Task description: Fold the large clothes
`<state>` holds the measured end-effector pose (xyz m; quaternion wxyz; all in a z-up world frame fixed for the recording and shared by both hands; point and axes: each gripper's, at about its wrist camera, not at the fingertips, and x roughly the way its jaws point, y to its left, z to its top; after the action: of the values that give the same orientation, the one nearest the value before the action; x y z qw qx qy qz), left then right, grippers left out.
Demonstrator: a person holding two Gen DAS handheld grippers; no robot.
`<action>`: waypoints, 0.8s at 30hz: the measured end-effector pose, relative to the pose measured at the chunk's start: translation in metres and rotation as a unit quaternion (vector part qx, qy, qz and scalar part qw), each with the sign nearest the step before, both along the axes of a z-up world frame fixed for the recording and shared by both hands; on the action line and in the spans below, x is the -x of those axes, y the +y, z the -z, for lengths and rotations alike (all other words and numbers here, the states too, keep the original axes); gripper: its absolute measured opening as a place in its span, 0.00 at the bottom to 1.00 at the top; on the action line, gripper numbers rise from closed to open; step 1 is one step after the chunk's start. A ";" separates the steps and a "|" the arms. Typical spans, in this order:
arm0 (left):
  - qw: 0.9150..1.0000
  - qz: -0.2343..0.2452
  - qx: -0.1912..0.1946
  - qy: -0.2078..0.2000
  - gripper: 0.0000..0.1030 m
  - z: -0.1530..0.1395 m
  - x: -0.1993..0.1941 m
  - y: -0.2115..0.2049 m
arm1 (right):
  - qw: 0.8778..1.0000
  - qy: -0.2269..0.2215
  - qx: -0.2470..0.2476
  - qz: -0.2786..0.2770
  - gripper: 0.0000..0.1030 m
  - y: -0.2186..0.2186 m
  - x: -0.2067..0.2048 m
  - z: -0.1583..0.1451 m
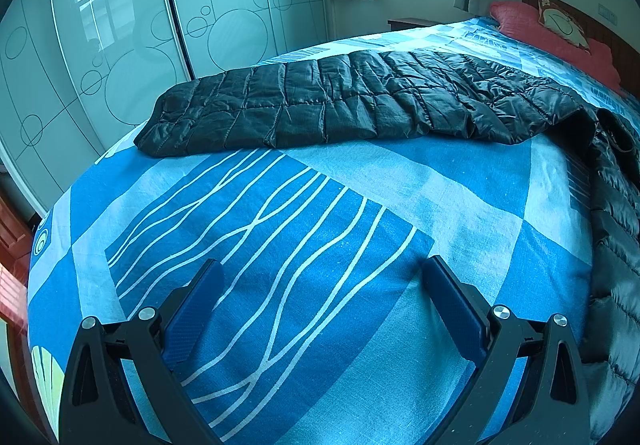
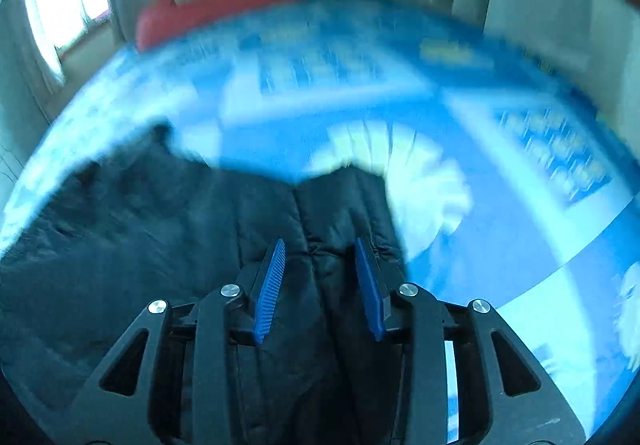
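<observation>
On the bed (image 1: 460,205), in the left wrist view, a big black puffy jacket (image 1: 340,101) lies stretched out flat across the blue patterned sheet (image 1: 280,245). One part of the jacket runs down the right side of the picture. A pink pillow (image 1: 560,33) sits far back near the headboard. The left gripper (image 1: 322,273) hangs over bare sheet, well apart from the jacket. Its jaws are spread wide and hold nothing.

From the right wrist view, the picture is blurry. The right gripper (image 2: 320,245) is right over the jacket (image 2: 160,245), close to its edge. Its jaws are partly spread, with a bump of black cloth between them. The pads do not look like they press on the cloth, so I think nothing is pinched yet. The blue sheet (image 2: 520,205) shows just beside the jacket on the right.

The step in hand looks like taking hold of the jacket's edge with the right gripper to fold it over. To do it well, push the jaws down around the cloth near the edge, squeeze firmly so the slippery cloth does not slide out, then lift and carry it across in one smooth sweep. The left gripper could hold the other end so the fold stays straight.
</observation>
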<state>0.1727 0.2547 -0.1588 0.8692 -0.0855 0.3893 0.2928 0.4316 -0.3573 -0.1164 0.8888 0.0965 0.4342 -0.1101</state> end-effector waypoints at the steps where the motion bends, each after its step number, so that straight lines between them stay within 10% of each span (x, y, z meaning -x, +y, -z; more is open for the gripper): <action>1: 1.000 0.000 0.000 0.000 0.96 0.000 0.000 0.000 | 1.000 -0.002 0.008 -0.001 0.36 0.002 0.000 0.001; 8: 1.000 0.000 -0.001 0.000 0.96 -0.001 0.000 0.000 | 0.998 -0.055 -0.009 0.007 0.43 0.001 0.007 -0.037; 18: 1.000 0.000 -0.002 0.000 0.96 -0.002 0.001 0.000 | 0.999 0.014 0.033 -0.007 0.50 0.007 -0.024 -0.003; 24: 1.000 0.000 -0.002 0.000 0.96 -0.002 0.001 -0.001 | 0.998 -0.052 0.009 -0.032 0.58 0.037 0.039 -0.037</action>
<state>0.1719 0.2533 -0.1570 0.8693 -0.0836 0.3887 0.2939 0.3929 -0.3199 -0.0794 0.9142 0.0802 0.3891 -0.0799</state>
